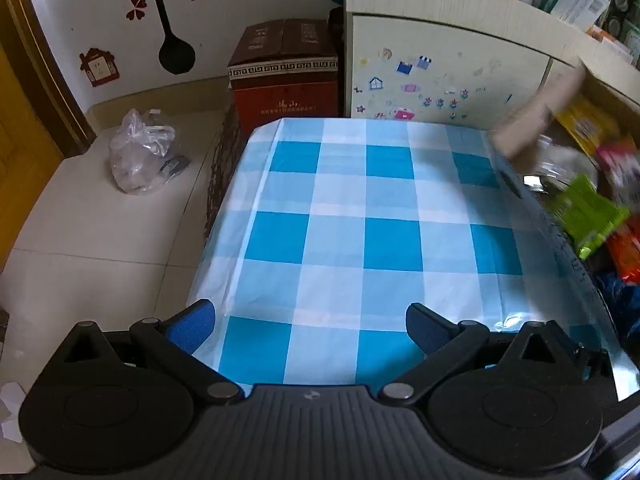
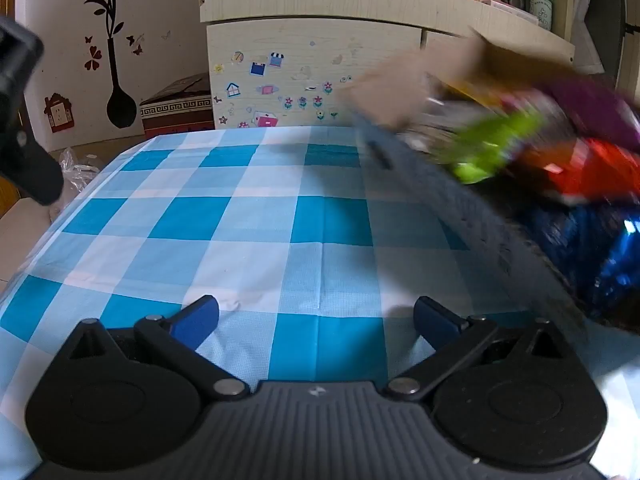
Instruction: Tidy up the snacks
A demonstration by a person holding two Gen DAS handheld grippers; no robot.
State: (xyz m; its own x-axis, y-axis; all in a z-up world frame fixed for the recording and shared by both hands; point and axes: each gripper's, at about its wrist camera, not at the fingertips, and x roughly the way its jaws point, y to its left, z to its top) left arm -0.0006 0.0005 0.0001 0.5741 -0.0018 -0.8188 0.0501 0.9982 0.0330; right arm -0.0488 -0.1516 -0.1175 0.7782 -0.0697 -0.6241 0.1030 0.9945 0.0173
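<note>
A cardboard box (image 2: 460, 216) full of snack packets stands at the right of a table with a blue-and-white checked cloth (image 2: 256, 216). It holds a green packet (image 2: 492, 148), a red packet (image 2: 580, 172), a blue packet (image 2: 592, 248) and a purple one (image 2: 592, 108), all blurred. The box (image 1: 560, 240) and green packet (image 1: 592, 216) also show in the left wrist view. My left gripper (image 1: 310, 326) is open and empty over the cloth's near left part. My right gripper (image 2: 316, 322) is open and empty over the near cloth, left of the box.
A cream cabinet (image 2: 320, 64) with stickers stands behind the table, its top shelf crowded with boxes. A red-brown carton (image 1: 284, 68) sits on the floor at the back. A clear plastic bag (image 1: 144, 156) lies on the tiled floor left of the table. The left gripper's body (image 2: 24, 120) shows at the far left.
</note>
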